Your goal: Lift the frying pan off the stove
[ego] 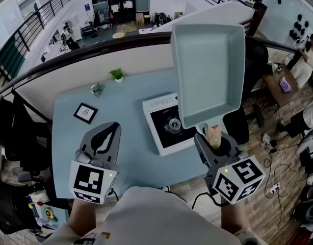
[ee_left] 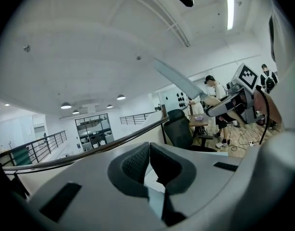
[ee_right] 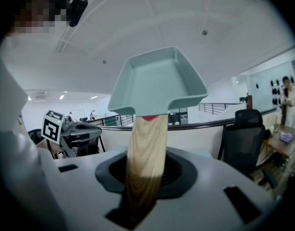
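Over bench and stove, my right hand-held gripper clamps the frying pan by its handle; left hand-held gripper closed, empty.

Open-plan office/lab bldg, mezzanine level. A dark handrail curves from 9 to 1 o'clock behind a pale blue table. Beyond it, at 12, there's a lower flr w/ workstations and glass-front rooms. At 3 o'clock: black office chair and wooden desk, w/ a person beside it. White wall board at 2. Cables trail over the wood flr at 4. No real kitchen, just a tabletop setup: portable stove, small pot plants, framed pic. The left gripper view shows a high white ceiling w/ round lamps & a strip light.
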Demonstrator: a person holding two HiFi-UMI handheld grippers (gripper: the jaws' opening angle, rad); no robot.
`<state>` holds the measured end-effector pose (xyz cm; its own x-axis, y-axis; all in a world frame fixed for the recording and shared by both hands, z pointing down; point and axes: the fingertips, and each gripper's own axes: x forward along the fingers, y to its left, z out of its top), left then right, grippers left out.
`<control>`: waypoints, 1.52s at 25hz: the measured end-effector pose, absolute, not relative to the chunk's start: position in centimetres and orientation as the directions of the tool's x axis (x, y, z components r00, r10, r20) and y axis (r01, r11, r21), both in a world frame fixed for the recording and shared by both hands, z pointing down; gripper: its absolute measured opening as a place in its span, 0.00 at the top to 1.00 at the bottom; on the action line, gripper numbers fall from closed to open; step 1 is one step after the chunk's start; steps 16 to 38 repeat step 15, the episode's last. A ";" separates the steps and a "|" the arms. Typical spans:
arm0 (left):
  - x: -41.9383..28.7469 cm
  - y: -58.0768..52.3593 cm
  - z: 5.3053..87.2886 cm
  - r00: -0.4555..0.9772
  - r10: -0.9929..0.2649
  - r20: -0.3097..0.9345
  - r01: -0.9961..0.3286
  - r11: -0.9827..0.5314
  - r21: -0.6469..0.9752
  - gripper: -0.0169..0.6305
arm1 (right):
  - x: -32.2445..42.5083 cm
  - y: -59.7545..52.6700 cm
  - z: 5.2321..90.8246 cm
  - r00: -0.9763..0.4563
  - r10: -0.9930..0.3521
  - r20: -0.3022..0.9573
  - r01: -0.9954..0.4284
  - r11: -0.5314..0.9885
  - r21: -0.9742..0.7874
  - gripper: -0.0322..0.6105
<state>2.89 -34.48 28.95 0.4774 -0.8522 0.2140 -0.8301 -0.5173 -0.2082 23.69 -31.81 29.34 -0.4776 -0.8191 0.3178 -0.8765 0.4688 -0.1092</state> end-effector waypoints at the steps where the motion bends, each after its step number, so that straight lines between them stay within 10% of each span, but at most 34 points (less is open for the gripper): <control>1: 2.9 -34.4 28.9 0.478 -0.852 0.214 -0.829 -0.518 -0.210 0.96 | 23.7 -31.7 29.4 -0.479 -0.818 0.320 -0.876 0.470 -0.108 0.78; 38: 2.5 -33.4 29.7 0.471 -0.851 0.233 -0.826 -0.518 -0.220 0.96 | 23.7 -31.0 29.2 -0.479 -0.813 0.330 -0.875 0.472 -0.108 0.79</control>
